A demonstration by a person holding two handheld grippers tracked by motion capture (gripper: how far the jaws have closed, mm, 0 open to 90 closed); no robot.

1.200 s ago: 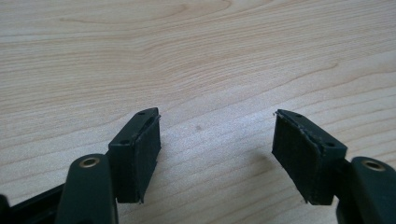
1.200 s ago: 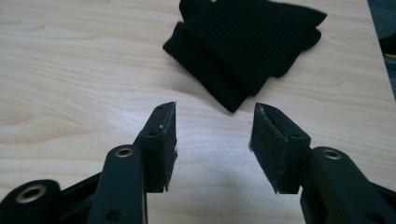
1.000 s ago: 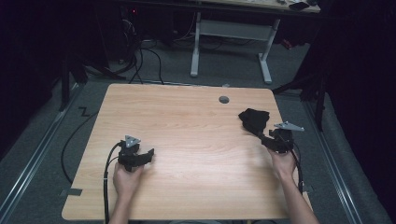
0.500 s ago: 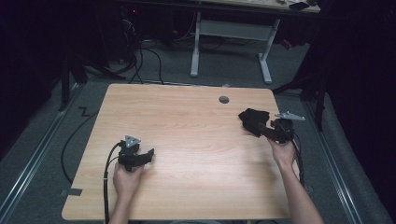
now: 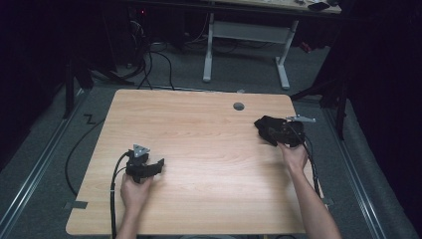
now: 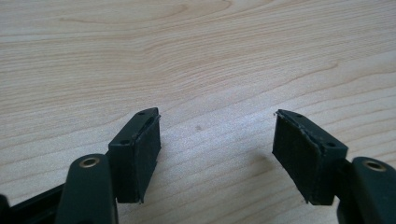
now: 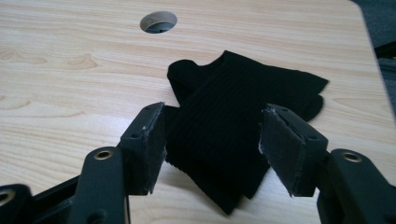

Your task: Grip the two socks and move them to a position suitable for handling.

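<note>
Black cloth point(image 7: 233, 126) near edge cut off, right gripper point(image 7: 212, 149) jaws spread.

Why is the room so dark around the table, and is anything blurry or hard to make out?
High view: light falls on the table alone, the floor around is dim, and the black cloth merges with the right gripper. Right gripper view: the cloth's ribbed weave is sharp; the near jaws are slightly soft. Left gripper view: crisp wood grain, faint shadows under the left gripper.
</note>
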